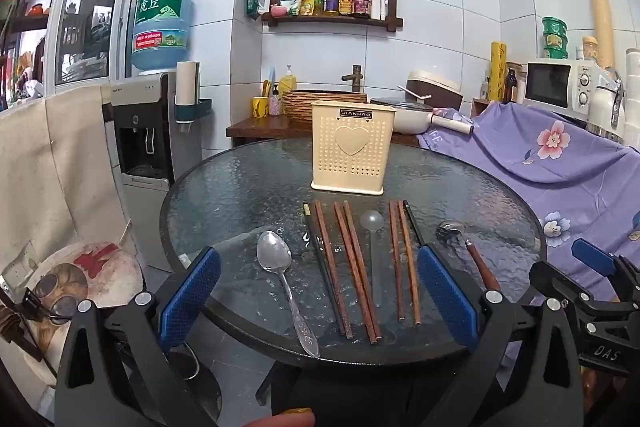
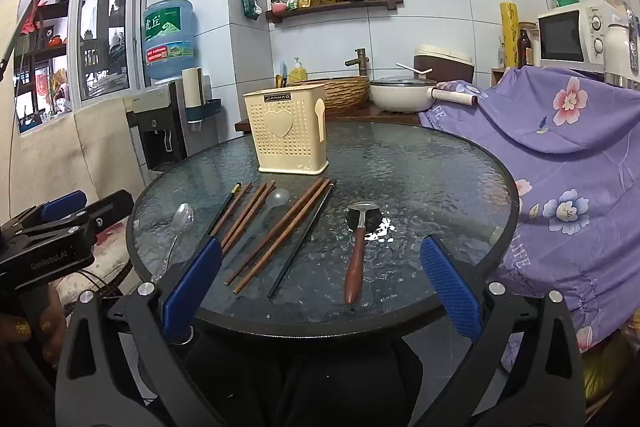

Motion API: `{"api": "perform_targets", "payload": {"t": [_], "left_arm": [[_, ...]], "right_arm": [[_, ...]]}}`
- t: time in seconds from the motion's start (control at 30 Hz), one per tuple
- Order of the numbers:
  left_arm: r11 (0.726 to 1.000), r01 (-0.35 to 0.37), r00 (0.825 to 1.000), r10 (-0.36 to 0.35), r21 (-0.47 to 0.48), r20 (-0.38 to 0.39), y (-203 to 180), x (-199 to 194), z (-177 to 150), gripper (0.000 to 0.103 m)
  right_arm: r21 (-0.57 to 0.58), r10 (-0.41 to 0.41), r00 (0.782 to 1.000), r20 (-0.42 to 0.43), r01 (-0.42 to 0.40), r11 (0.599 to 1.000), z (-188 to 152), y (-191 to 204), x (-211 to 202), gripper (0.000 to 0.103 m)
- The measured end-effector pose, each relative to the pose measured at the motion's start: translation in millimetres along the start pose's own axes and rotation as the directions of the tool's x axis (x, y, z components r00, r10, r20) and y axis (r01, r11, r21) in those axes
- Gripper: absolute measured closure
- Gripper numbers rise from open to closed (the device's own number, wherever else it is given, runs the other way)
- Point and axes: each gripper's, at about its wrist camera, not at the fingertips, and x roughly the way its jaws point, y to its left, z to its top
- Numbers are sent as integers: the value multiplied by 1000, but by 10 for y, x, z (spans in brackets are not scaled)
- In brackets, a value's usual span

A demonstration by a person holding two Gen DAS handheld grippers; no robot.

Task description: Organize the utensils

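A cream perforated utensil holder (image 1: 353, 147) (image 2: 289, 135) stands upright at the back of a round glass table (image 1: 240, 195) (image 2: 440, 167). In front of it lie a steel spoon (image 1: 280, 271) (image 2: 178, 227), several brown chopsticks (image 1: 356, 267) (image 2: 276, 231), black chopsticks (image 2: 302, 239), a clear plastic spoon (image 1: 372, 227) (image 2: 276, 199) and a wooden-handled spoon (image 1: 472, 251) (image 2: 358, 251). My left gripper (image 1: 318, 291) is open and empty above the near table edge. My right gripper (image 2: 320, 287) is open and empty, the wooden-handled spoon lying between its fingers further ahead.
A purple floral cloth (image 1: 560, 155) (image 2: 568, 155) covers something at the table's right. A water dispenser (image 1: 148, 131) (image 2: 160, 123) stands at back left. A counter behind holds a woven basin (image 1: 320, 103), a pot (image 2: 400, 95) and a microwave (image 2: 572, 35).
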Motion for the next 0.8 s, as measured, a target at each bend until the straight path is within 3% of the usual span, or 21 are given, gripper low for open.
{"api": "perform_targets", "payload": {"t": [0.3, 0.8], "left_arm": [[1000, 27, 1000, -27, -14, -13, 25, -26, 15, 6], [1000, 0, 1000, 0, -17, -17, 57, -2, 21, 6]], "right_arm": [[0, 2, 1000, -2, -2, 1000, 3, 10, 8, 5], [1, 2, 1000, 0, -2, 1000, 12, 10, -6, 5]]}}
